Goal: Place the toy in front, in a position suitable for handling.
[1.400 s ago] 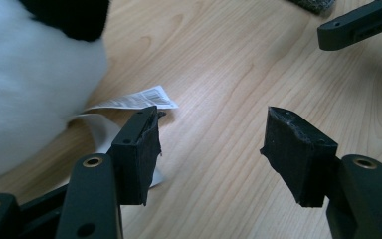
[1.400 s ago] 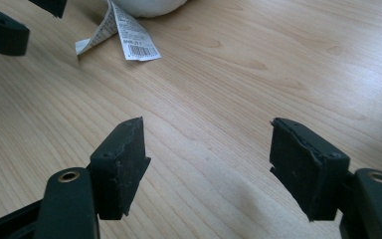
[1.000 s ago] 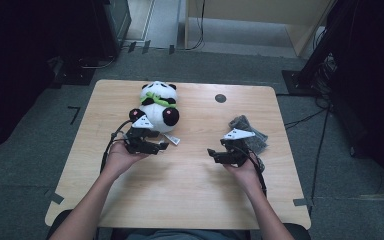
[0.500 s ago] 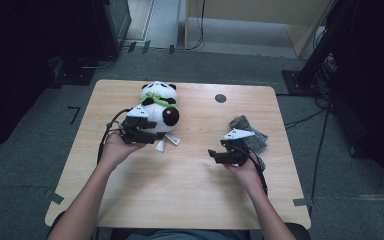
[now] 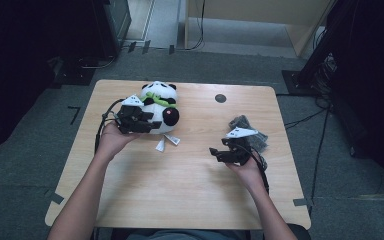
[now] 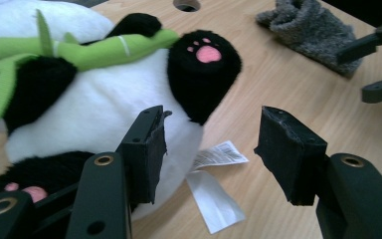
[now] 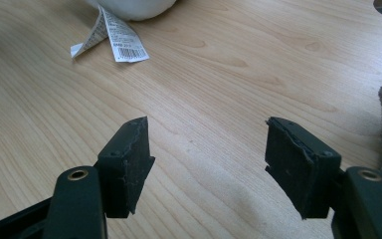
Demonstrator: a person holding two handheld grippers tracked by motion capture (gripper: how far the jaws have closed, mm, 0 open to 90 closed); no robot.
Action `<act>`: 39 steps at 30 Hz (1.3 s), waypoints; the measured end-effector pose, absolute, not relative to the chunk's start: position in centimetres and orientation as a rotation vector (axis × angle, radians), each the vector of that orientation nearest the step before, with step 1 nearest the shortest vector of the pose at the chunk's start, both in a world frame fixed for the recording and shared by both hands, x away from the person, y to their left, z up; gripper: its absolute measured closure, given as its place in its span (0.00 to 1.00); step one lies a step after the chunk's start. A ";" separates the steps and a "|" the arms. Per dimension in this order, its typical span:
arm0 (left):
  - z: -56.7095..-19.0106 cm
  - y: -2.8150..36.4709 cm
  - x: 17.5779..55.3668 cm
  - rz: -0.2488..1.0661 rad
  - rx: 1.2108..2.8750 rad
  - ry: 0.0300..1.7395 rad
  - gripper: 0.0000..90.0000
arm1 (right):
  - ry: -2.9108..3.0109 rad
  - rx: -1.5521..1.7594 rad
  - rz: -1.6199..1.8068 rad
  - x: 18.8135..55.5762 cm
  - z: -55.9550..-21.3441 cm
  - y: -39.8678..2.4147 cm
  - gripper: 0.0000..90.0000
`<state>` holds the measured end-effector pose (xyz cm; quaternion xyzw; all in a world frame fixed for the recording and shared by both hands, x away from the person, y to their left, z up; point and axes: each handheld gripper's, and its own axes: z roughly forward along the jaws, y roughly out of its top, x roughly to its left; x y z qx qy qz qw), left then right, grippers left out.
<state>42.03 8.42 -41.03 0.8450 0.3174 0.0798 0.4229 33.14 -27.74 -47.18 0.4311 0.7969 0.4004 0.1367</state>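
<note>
A black-and-white panda plush [image 5: 160,107] with a green bamboo sprig lies at the table's far left. My left gripper [image 5: 152,125] is at its near-left flank, pointing right. In the left gripper view, the left gripper [image 6: 211,149] has just been closing its jaws. Its left pad sits against the panda's white belly [image 6: 104,99], whose edge bulges into the gap. The right pad hangs free over the wood, so nothing is gripped. My right gripper [image 5: 216,152] hovers low over bare table at the right, open, with nothing between the right gripper [image 7: 206,159] jaws.
White tags [image 5: 165,143] trail from the panda onto the wooden table [image 5: 180,190]. A grey fuzzy cloth [image 5: 250,132] lies beside the right hand. A round hole [image 5: 220,98] sits in the far tabletop. Dark equipment and cables stand around the table.
My left gripper has risen and moved away from me, up along the panda's flank, and its jaws have narrowed. The right gripper has stayed put.
</note>
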 end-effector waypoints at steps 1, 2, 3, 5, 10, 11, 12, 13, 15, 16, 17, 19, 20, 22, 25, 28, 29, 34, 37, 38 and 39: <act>-40.9 8.4 42.3 0.194 2.120 0.791 0.51 | 2.304 1.252 1.161 33.1 -47.1 -27.8 0.39; -40.9 8.4 42.5 0.194 2.120 0.791 0.51 | 2.303 1.251 1.162 33.1 -47.1 -27.9 0.39; -40.8 8.4 42.7 0.205 2.117 0.791 0.51 | 2.301 1.252 1.162 33.1 -47.1 -27.9 0.39; -40.6 8.3 43.0 0.201 2.120 0.795 0.52 | 2.301 1.255 1.158 33.0 -47.1 -28.0 0.39; -40.1 8.0 44.0 0.238 2.141 0.790 0.52 | 2.300 1.262 1.141 32.9 -47.1 -28.3 0.40; -40.0 8.0 44.3 0.243 2.147 0.792 0.52 | 2.301 1.263 1.138 32.8 -47.1 -28.3 0.40; -39.9 7.9 44.5 0.251 2.150 0.793 0.52 | 2.300 1.272 1.139 32.7 -47.1 -28.3 0.40; -39.8 7.9 44.8 0.260 2.148 0.795 0.52 | 2.298 1.273 1.140 32.7 -47.1 -28.4 0.40; -39.6 7.9 45.4 0.258 2.159 0.805 0.52 | 2.297 1.267 1.139 32.7 -47.1 -28.5 0.40; -39.4 7.9 45.6 0.265 2.162 0.805 0.52 | 2.297 1.268 1.137 32.6 -47.1 -28.5 0.40; -39.3 7.9 45.7 0.272 2.158 0.806 0.52 | 2.297 1.272 1.138 32.6 -47.1 -28.5 0.40; -39.1 7.8 46.2 0.271 2.167 0.801 0.53 | 2.300 1.273 1.138 32.6 -47.2 -28.5 0.40; -39.1 7.8 46.4 0.274 2.172 0.806 0.53 | 2.300 1.270 1.137 32.7 -47.2 -28.5 0.40; -38.8 7.9 46.8 0.296 2.176 0.795 0.53 | 2.303 1.268 1.140 32.7 -47.2 -28.5 0.40; -38.6 8.0 47.5 0.293 2.177 0.800 0.53 | 2.307 1.266 1.140 32.7 -47.2 -28.3 0.40; -38.4 8.3 48.3 0.316 2.184 0.791 0.53 | 2.313 1.256 1.139 32.7 -47.2 -28.3 0.40; -38.4 8.5 48.6 0.318 2.188 0.790 0.52 | 2.315 1.256 1.139 32.7 -47.2 -28.3 0.40; -38.4 9.5 50.0 0.311 2.174 0.803 0.51 | 2.320 1.259 1.138 32.7 -47.2 -28.2 0.40; -38.6 9.7 50.6 0.318 2.182 0.791 0.50 | 2.323 1.262 1.136 32.7 -47.3 -28.2 0.40; -38.7 9.8 50.8 0.310 2.187 0.789 0.49 | 2.325 1.261 1.134 32.7 -47.3 -28.2 0.40; -38.9 9.8 51.0 0.322 2.186 0.787 0.48 | 2.326 1.261 1.134 32.7 -47.3 -28.1 0.40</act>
